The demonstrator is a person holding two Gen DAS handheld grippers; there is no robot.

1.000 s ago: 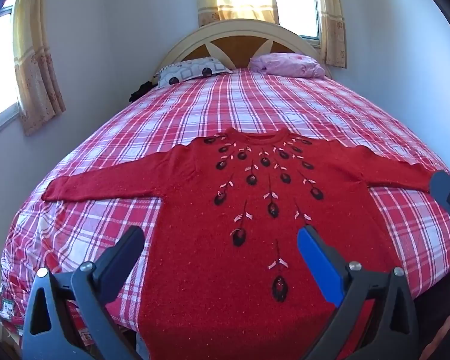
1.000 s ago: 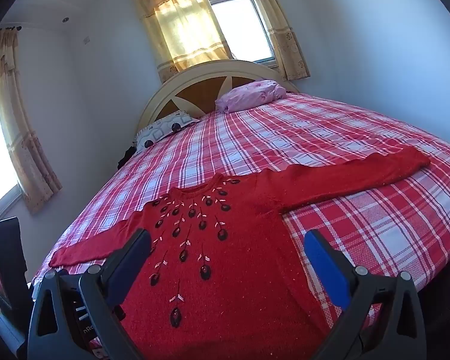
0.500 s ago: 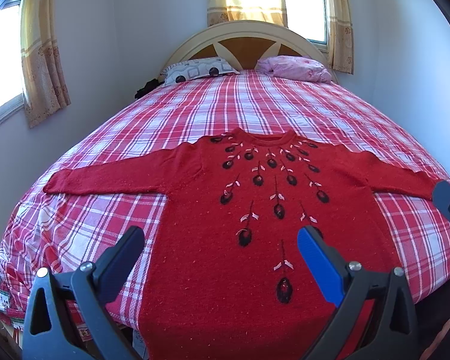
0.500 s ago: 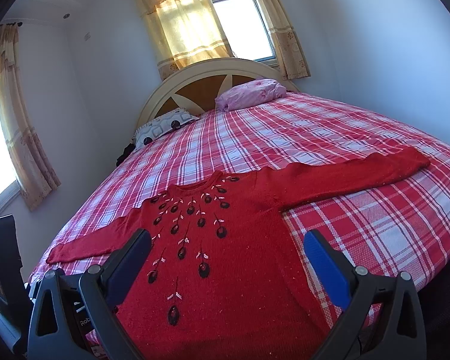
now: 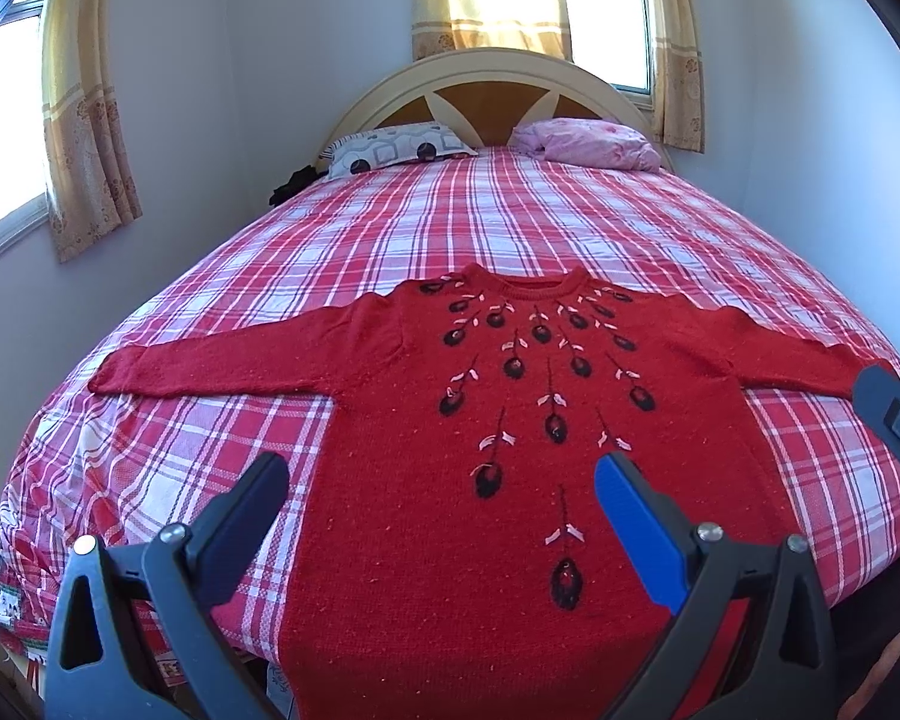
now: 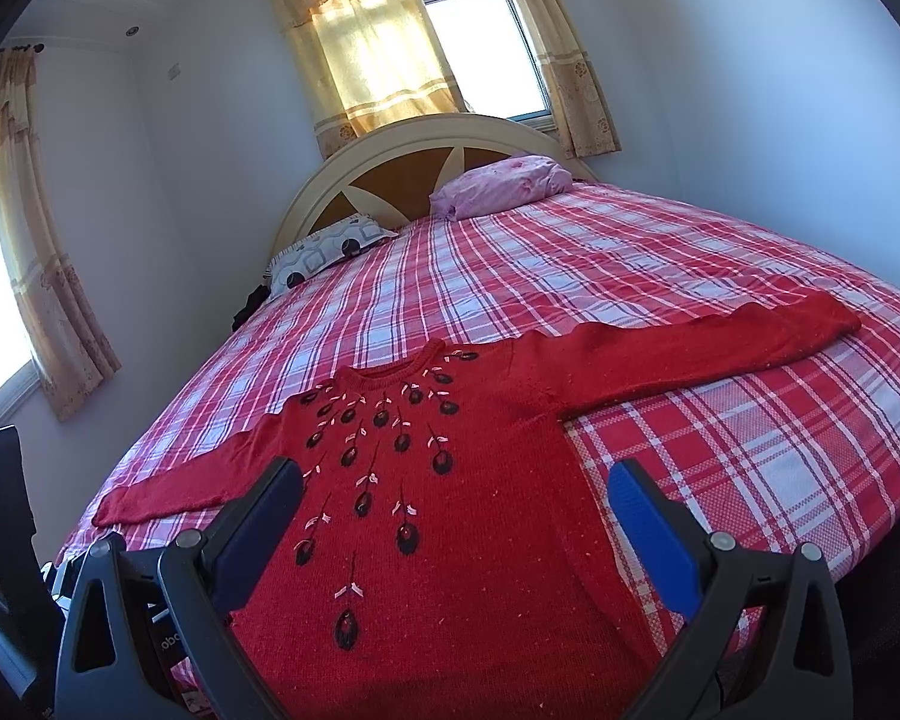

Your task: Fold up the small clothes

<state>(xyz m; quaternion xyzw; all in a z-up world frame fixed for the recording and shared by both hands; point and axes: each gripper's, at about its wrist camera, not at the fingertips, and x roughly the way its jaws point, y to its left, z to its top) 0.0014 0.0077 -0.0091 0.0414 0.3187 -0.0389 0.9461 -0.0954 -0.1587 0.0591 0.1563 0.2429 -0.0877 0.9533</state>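
Observation:
A red knitted sweater (image 5: 510, 480) with dark embroidered drops lies flat, front up, on the checked bedspread (image 5: 480, 210), both sleeves spread out to the sides. Its hem hangs over the near edge of the bed. My left gripper (image 5: 441, 489) hovers open above the sweater's lower half, with nothing between its fingers. In the right wrist view the same sweater (image 6: 480, 510) stretches left to right, and my right gripper (image 6: 456, 495) stands open above its lower body, holding nothing. At the right edge of the left wrist view a part of the right gripper's body (image 5: 894, 420) shows.
Two pillows, a patterned one (image 5: 399, 147) and a pink one (image 5: 588, 144), lie against the headboard (image 5: 492, 87). Walls close in on both sides of the bed. A dark item (image 5: 291, 183) sits at the bed's far left corner. Curtained windows stand behind and to the left.
Both grippers have risen and tilted slightly, so the sweater sits lower and farther in each view. Neither gripper has changed its opening, and the sweater has not moved.

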